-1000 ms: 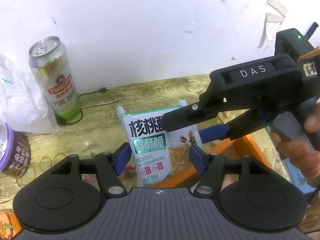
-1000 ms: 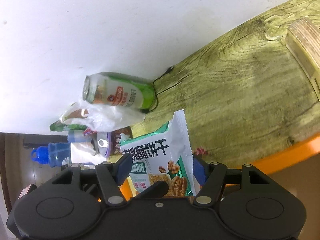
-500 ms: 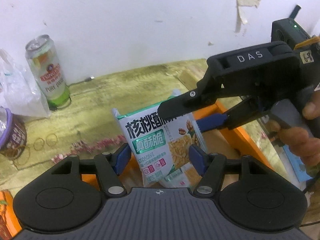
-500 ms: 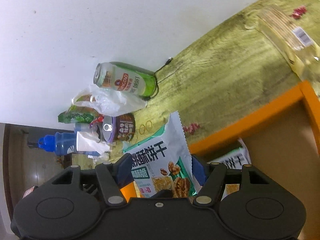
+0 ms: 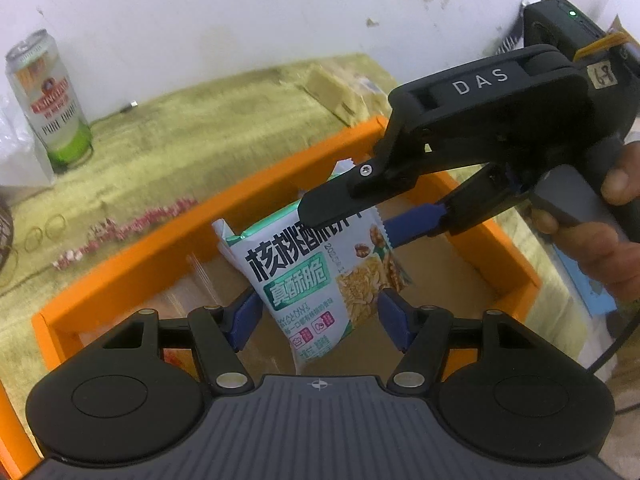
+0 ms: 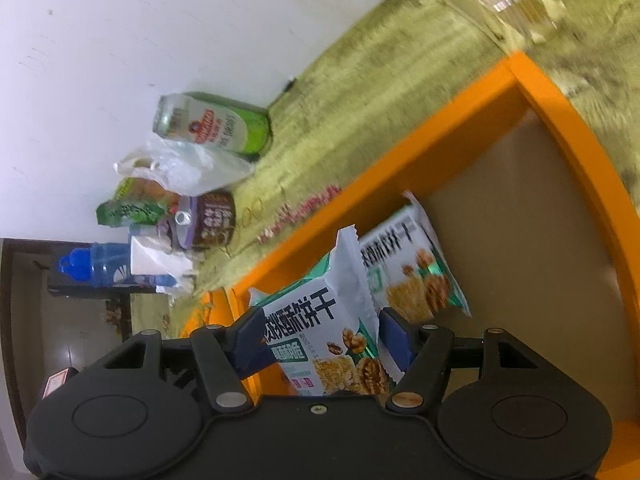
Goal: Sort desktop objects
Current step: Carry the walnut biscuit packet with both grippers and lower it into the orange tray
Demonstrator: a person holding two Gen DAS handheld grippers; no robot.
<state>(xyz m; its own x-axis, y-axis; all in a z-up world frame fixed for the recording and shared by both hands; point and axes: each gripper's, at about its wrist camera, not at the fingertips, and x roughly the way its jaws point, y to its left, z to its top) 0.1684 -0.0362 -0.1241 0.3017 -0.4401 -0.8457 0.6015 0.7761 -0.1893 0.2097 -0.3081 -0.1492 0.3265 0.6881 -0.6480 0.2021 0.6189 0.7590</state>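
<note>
A white-and-green walnut biscuit packet point(image 5: 304, 280) point(image 6: 320, 340) hangs over the open orange box point(image 5: 248, 200) point(image 6: 460, 120). My left gripper point(image 5: 319, 318) has its blue pads against the packet's lower sides. My right gripper point(image 5: 348, 226) point(image 6: 324, 336) comes in from the right, held by a hand point(image 5: 600, 248), and is shut on the packet's top part, which bows between its pads. A second identical packet point(image 6: 412, 264) lies inside the box against its far wall.
A green beer can point(image 5: 52, 100) point(image 6: 216, 128) stands by the wall at the left. Near it are a plastic bag point(image 6: 184, 168), a purple-lidded tub point(image 6: 208, 220) and a blue bottle point(image 6: 92, 264). Rubber bands point(image 5: 44, 232) and a pink string point(image 5: 128, 228) lie before the box.
Both grippers have carried the packet together to the right, from above the table beside the box corner to above the box's inside. The jaw gaps look unchanged.
</note>
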